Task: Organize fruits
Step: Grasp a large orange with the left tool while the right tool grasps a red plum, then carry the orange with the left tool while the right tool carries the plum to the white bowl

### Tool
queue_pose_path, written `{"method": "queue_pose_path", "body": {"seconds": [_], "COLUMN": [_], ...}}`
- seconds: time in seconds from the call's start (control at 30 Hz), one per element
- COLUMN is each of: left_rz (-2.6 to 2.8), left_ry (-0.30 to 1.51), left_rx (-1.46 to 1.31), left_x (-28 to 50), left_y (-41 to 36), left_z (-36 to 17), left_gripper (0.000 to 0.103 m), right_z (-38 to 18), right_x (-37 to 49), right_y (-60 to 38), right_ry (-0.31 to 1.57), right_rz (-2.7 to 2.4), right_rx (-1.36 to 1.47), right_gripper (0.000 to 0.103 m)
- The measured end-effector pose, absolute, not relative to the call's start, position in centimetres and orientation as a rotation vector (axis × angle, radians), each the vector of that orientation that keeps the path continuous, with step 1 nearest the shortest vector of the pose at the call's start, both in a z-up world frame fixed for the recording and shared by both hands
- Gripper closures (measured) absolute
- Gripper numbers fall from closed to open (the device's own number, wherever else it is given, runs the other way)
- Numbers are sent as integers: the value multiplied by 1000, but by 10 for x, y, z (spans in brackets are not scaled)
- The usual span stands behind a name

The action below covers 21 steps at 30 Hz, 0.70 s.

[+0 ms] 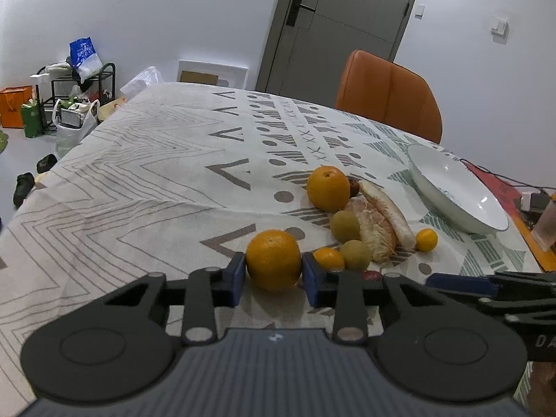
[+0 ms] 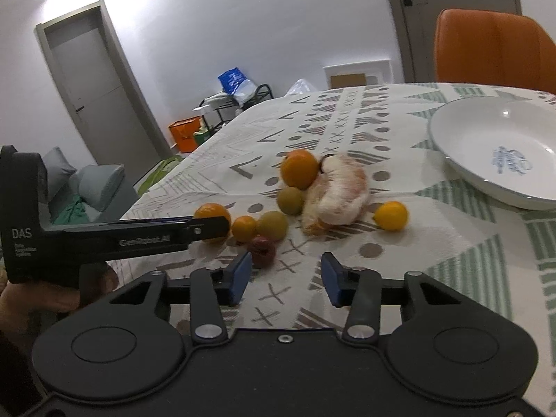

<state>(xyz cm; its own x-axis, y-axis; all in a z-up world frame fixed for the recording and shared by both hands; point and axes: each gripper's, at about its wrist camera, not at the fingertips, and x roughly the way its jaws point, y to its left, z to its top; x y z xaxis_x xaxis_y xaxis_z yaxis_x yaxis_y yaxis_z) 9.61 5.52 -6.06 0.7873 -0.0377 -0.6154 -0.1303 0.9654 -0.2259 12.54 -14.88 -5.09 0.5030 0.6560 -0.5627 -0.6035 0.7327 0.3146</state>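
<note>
1. The walls (image 1: 156,7) are plain white, with a glare of light at the upper left in the right wrist view.
2. A grey door (image 1: 333,24) with a dark handle stands behind an orange chair (image 1: 389,93), which is pulled up to the far side of the worktop (image 1: 139,173).
3. A second grey door (image 2: 93,83) shows in the right wrist view.
4. A black rack (image 1: 83,87) by the wall holds bags; an orange box (image 1: 14,104) sits beside it.
5. Grey cushions (image 2: 93,180) lie at the left.

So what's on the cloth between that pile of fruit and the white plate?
Only one small orange, apart from both peeled pomelo and plate; otherwise bare cloth, shown in the right wrist view.
</note>
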Motion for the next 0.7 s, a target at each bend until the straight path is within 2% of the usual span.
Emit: {"method": "queue_pose_path", "body": {"seconds": [0.47, 0.5, 0.57, 0.7], "left_rz": [50, 53, 58, 46], "left_ry": [657, 656, 654, 646], "left_rx": [-279, -280, -278, -269], "left_x": [87, 87, 87, 86], "left_y": [65, 66, 66, 61], "left_z": [-56, -56, -55, -51], "left_gripper": [70, 70, 70, 70], "right_z": [-62, -63, -64, -61], "right_x": [135, 134, 133, 131], "right_y": [-112, -109, -107, -111], "right_ry": [745, 737, 727, 715], "right_rz": [799, 797, 790, 787], "right_rx": [36, 24, 6, 7], "right_gripper": [64, 67, 79, 81]}}
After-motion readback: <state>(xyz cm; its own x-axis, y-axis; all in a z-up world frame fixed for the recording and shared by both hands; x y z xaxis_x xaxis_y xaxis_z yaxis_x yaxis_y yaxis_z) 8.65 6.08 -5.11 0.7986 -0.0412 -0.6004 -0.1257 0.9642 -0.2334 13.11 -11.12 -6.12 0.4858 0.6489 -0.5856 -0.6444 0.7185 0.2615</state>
